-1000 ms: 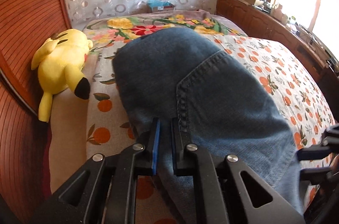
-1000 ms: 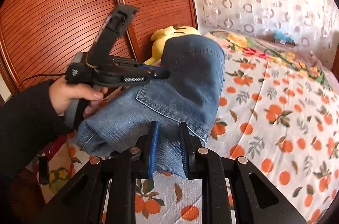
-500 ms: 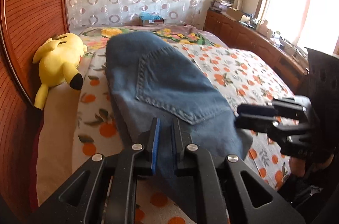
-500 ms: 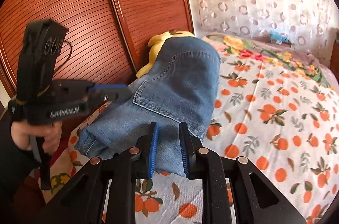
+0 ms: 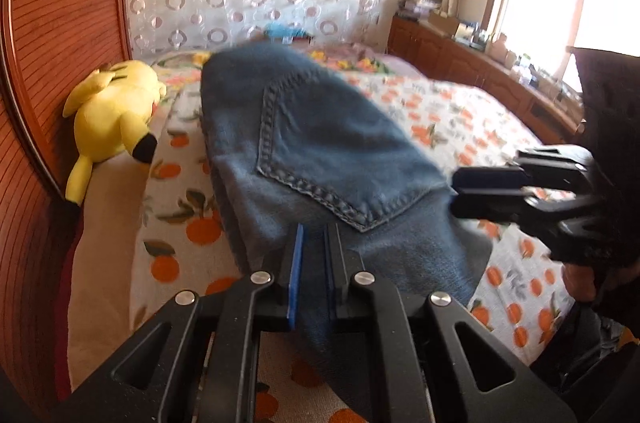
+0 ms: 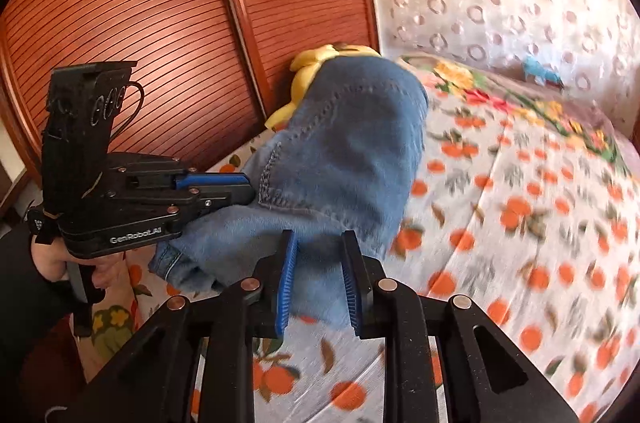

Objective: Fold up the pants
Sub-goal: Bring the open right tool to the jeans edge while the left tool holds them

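The left tongs (image 5: pixel 314 243) pinched the near hem of the folded blue jeans (image 5: pixel 320 143); their body read "GenRobot.AI". The right tongs (image 6: pixel 318 255) had just been easing apart, with denim between their pads. The jeans lay on the orange-print bedsheet (image 6: pixel 520 223). Beyond them, a yellow Pikachu plush (image 5: pixel 116 107) rested by the slatted wooden wardrobe door (image 6: pixel 160 23).

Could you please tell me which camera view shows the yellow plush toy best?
The left wrist view: the plush toy lies in full sight beside the jeans. In the right wrist view, only its yellow top peeks over them.
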`<state>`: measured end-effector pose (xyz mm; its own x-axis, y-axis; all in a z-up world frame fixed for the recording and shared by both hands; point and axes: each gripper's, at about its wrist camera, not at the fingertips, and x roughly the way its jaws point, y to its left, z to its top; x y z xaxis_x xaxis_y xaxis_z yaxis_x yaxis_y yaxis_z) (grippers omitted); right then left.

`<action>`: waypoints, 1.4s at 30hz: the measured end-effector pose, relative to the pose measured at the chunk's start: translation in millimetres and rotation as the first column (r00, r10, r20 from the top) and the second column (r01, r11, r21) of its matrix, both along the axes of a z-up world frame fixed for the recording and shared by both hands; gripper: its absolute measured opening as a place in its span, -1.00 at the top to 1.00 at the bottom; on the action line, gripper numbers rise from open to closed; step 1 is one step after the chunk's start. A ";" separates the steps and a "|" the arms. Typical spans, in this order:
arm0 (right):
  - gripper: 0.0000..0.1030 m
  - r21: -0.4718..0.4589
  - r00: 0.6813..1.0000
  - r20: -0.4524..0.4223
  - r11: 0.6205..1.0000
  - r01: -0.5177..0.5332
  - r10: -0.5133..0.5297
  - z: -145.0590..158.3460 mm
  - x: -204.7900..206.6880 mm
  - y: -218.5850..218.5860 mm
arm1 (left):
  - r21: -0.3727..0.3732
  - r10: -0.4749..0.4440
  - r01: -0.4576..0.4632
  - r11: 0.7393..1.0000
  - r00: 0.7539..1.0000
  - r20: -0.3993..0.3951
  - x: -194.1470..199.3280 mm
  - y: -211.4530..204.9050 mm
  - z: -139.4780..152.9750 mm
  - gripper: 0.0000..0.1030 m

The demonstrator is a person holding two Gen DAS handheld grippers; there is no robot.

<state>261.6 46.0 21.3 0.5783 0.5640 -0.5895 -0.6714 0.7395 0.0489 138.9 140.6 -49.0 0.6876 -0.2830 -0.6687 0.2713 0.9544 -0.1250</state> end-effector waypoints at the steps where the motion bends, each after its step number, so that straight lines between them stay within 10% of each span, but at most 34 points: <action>1: 0.56 -0.019 1.000 0.022 1.000 0.002 -0.002 6.4 8.3 2.4 | -0.003 0.003 -0.003 1.000 1.000 0.015 1.1 1.5 5.4 0.74; 12: 0.55 -0.058 1.000 0.026 0.998 -0.013 0.014 35.2 136.1 34.2 | -0.042 0.040 -0.038 0.998 0.998 0.054 58.9 17.3 33.3 0.61; 18: 0.55 -0.116 0.992 -0.113 0.991 -0.060 0.046 4.3 188.7 54.8 | -0.004 0.029 -0.029 1.000 1.000 -0.012 82.4 12.1 10.2 0.61; 42: 0.52 -0.094 0.999 -0.040 0.996 -0.004 0.000 -7.7 156.6 38.6 | 0.057 0.037 -0.035 0.998 0.999 -0.019 93.3 3.3 -2.4 0.55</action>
<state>418.2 84.6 13.6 0.5523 0.5064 -0.6623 -0.6717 0.7408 0.0062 232.2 143.9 -51.4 0.6828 -0.2192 -0.6969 0.2345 0.9692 -0.0751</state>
